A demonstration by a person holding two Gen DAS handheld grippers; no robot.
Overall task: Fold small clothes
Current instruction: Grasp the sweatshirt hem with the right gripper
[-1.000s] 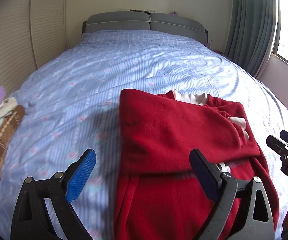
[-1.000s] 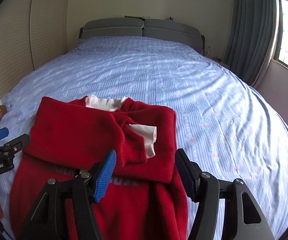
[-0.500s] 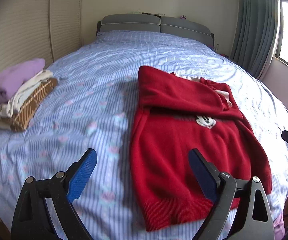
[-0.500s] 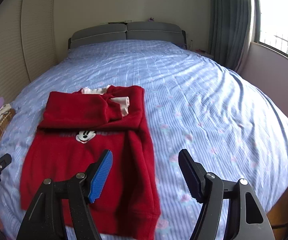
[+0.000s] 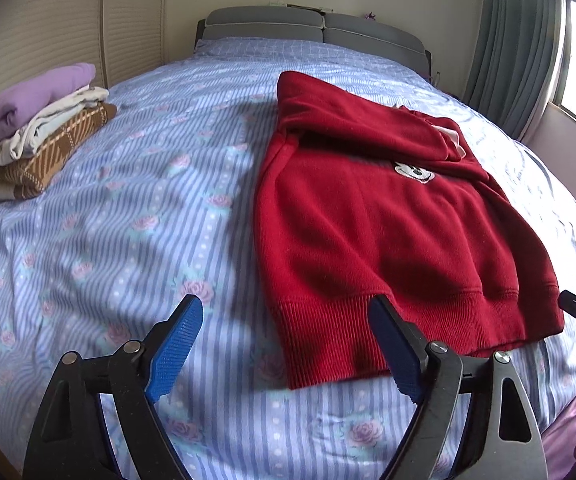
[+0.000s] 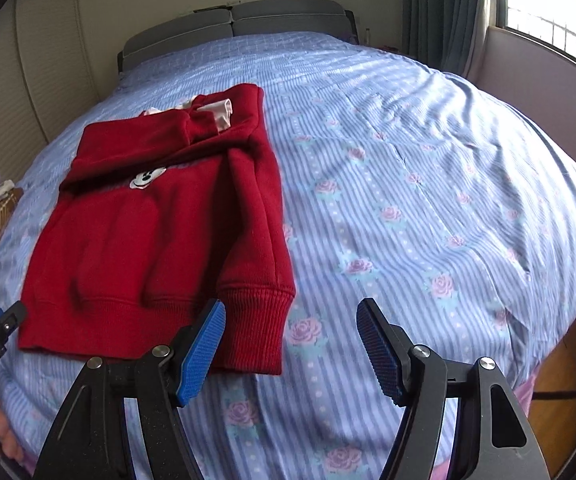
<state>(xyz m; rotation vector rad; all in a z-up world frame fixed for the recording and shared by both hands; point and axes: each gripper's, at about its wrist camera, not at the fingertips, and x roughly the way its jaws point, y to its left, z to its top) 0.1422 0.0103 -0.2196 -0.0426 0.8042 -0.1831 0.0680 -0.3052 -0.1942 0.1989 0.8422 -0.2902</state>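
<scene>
Left wrist view shows a small red knit sweater with a cartoon mouse face (image 5: 387, 216) lying flat on the right half of the frame, on a bed with a blue striped sheet with pink roses (image 5: 128, 200). Its sleeves are folded across the chest, and its ribbed bottom edge is near the lower middle of the frame. The left gripper (image 5: 288, 344) sits at the bottom of the frame with its blue jaws wide apart and nothing in them. The right jaw is over the sweater's ribbed edge; I cannot tell if it touches. A stack of folded clothes, purple, white and brown (image 5: 36, 128), sits in the upper left, well apart from the sweater.

In the right wrist view, the sweater (image 6: 148, 240) is on the left of the frame. The right gripper (image 6: 289, 344) is at the bottom with jaws wide and empty, just beside the sweater's lower right corner. A grey headboard (image 6: 240, 24) is at the top.
</scene>
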